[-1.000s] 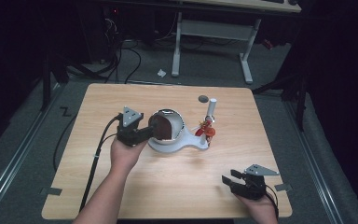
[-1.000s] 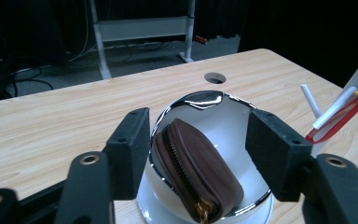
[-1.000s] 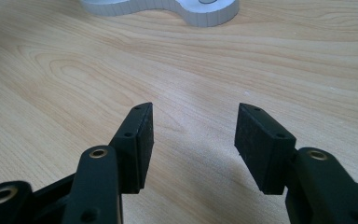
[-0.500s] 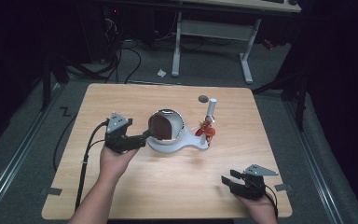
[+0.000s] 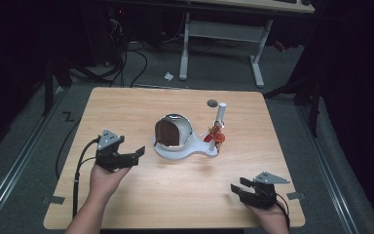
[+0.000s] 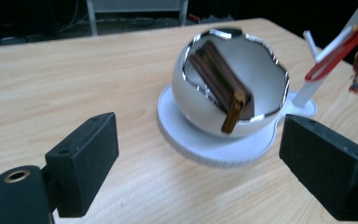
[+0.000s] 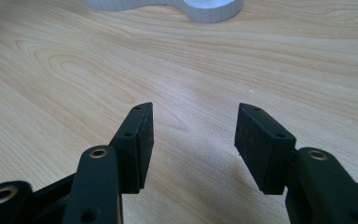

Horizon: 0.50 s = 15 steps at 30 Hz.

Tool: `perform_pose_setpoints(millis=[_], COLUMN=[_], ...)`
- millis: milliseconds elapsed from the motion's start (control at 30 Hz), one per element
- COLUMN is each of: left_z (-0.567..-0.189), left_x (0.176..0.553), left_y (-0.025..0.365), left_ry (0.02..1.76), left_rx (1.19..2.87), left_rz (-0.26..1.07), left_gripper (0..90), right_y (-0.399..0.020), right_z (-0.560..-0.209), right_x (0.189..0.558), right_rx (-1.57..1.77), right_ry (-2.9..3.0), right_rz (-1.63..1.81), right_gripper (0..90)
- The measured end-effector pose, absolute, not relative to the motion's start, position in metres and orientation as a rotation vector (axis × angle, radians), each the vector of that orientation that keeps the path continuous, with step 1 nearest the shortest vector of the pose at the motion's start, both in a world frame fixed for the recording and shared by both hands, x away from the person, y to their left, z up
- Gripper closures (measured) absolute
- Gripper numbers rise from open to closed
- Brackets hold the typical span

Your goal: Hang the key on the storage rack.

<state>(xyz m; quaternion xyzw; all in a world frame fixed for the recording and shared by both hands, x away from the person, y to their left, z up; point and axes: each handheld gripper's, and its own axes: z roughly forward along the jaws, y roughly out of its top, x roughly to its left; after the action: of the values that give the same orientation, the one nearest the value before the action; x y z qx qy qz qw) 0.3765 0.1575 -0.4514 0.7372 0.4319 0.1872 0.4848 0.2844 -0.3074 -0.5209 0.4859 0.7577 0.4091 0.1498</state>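
The left gripper hangs just left of the shiny bowl — its jaws have just been opening and now gape with nothing between them. The bowl sits on its white base mid-table. The right gripper rests near the front edge — spread, empty.

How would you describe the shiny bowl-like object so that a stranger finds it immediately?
Look at the middle of the wooden table, where a white base lies. On it sits the chrome half-sphere, tipped on its side; unlike the red-decorated white post beside it, it is mirror-bright with brown slats inside.
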Motion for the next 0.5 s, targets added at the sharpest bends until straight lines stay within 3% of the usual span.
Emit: perform_pose_setpoints(millis=[500], left_z=[-0.518], left_x=[0.343], left_y=[0.172], left_ry=[1.08], left_rx=[1.927], left_rz=[0.398], left_gripper=[13.9], right_y=[-0.307], right_z=[-0.523], right_x=[0.285], right_rx=[1.392], right_ry=[2.183], right_rz=[1.163], right_gripper=[47.8])
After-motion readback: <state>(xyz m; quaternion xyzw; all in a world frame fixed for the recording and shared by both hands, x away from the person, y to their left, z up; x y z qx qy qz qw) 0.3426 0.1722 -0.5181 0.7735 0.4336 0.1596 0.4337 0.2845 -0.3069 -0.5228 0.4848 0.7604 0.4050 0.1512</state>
